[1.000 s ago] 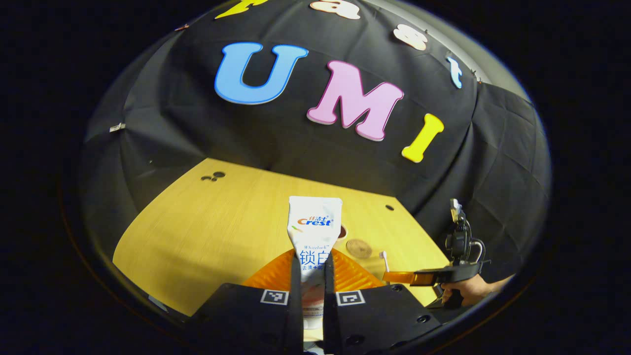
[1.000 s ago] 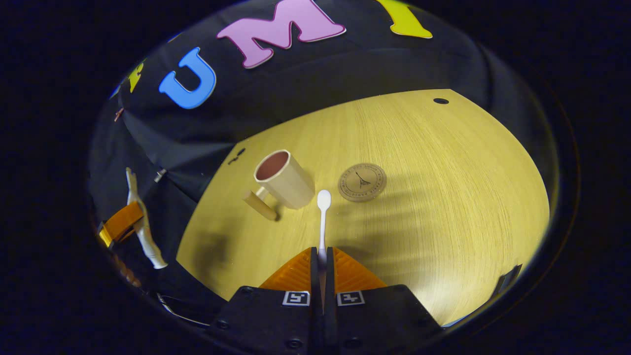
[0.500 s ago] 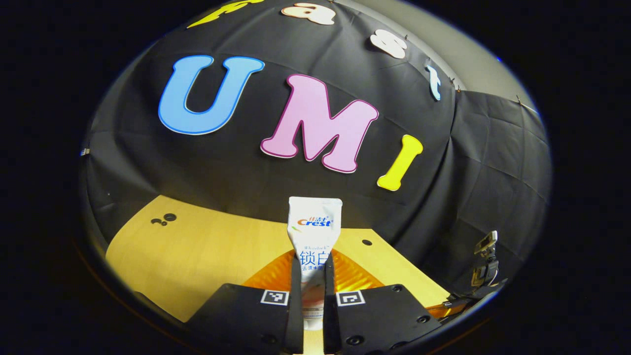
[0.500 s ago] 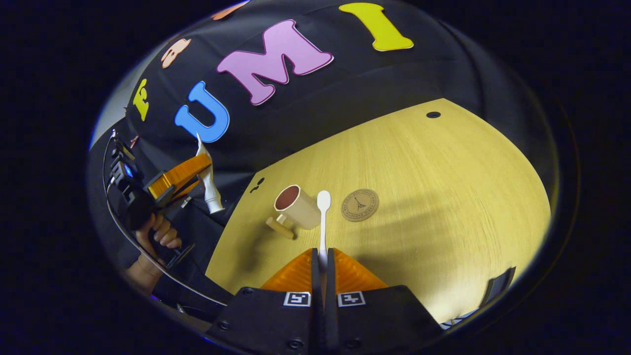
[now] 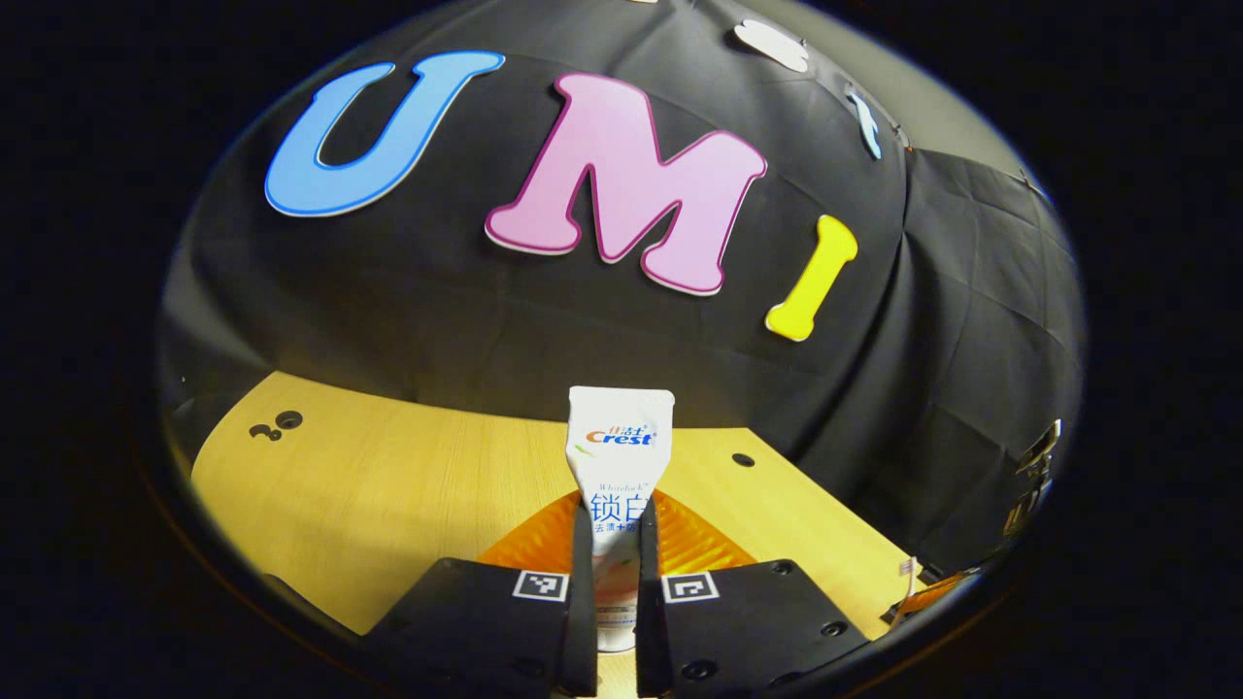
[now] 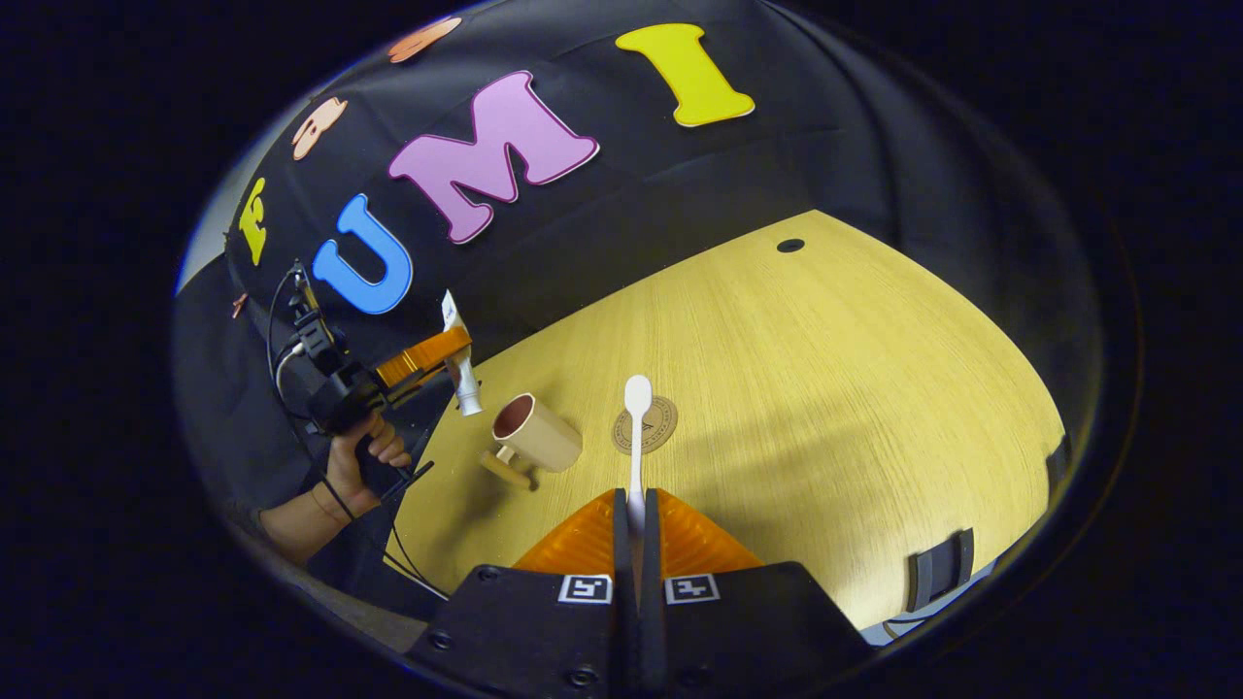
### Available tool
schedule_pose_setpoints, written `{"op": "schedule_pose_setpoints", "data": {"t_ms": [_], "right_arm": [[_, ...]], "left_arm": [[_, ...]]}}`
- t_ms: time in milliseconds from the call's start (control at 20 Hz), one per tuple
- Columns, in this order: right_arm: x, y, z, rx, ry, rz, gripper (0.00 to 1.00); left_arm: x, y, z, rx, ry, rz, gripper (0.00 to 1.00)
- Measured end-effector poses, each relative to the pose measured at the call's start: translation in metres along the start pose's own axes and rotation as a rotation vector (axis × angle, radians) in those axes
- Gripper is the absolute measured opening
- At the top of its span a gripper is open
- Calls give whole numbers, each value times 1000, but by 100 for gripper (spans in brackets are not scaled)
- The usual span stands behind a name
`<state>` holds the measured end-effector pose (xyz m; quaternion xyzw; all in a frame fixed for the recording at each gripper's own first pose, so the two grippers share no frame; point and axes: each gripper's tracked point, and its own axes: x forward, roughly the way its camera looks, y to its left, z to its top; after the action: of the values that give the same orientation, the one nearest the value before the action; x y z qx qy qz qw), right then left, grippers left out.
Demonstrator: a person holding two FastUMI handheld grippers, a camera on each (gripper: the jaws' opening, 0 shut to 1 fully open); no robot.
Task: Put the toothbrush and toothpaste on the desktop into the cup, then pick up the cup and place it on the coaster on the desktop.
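1. The left gripper [image 5: 612,544] clamps the toothpaste [image 5: 618,461] between both fingers, crimped end up, lifted clear of the desk [image 5: 408,495], probably to drop it cap-first into the cup [image 6: 536,437].
2. The right gripper [image 6: 634,529] pinches the toothbrush [image 6: 636,437] by its handle, head pointing forward above the coaster [image 6: 660,419].
3. The cup stands empty beside the coaster.
4. The toothbrush partly covers the coaster, and the toothpaste cap is hidden between the left fingers.

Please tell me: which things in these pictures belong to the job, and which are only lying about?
Belong to the job:
toothpaste, held in the left gripper
toothbrush, held in the right gripper
cup
coaster

Only lying about:
table
black box at the table's edge
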<state>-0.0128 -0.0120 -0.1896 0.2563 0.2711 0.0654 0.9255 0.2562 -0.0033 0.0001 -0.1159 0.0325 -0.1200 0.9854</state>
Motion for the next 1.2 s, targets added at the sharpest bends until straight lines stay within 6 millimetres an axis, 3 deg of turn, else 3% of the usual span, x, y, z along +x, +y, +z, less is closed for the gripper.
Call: {"op": "schedule_pose_setpoints", "data": {"t_ms": [300,600,700,800,850,900,1000,1050,1200], "right_arm": [[-10,-17,-10,38,-13,-62,5],[-14,-7,-15,45,-16,-62,5],[-16,-1,-17,44,-16,-57,5],[-18,4,-22,42,-16,-51,5],[-19,8,-23,41,-15,-47,5],[-19,11,-23,41,-16,-42,5],[-21,18,-23,41,-19,-34,5],[-20,21,-22,42,-22,-28,5],[-17,39,-16,33,-30,8,5]], "left_arm": [[23,3,-38,58,70,-8,20],[29,7,-57,57,123,5,26],[24,6,-66,27,148,-3,34],[16,5,-73,4,169,-11,34],[13,5,-78,4,183,-9,53],[10,7,-80,9,190,-3,47],[3,7,-78,25,186,1,67],[-2,7,-76,34,186,8,61],[-19,15,-67,61,179,47,68]]}}
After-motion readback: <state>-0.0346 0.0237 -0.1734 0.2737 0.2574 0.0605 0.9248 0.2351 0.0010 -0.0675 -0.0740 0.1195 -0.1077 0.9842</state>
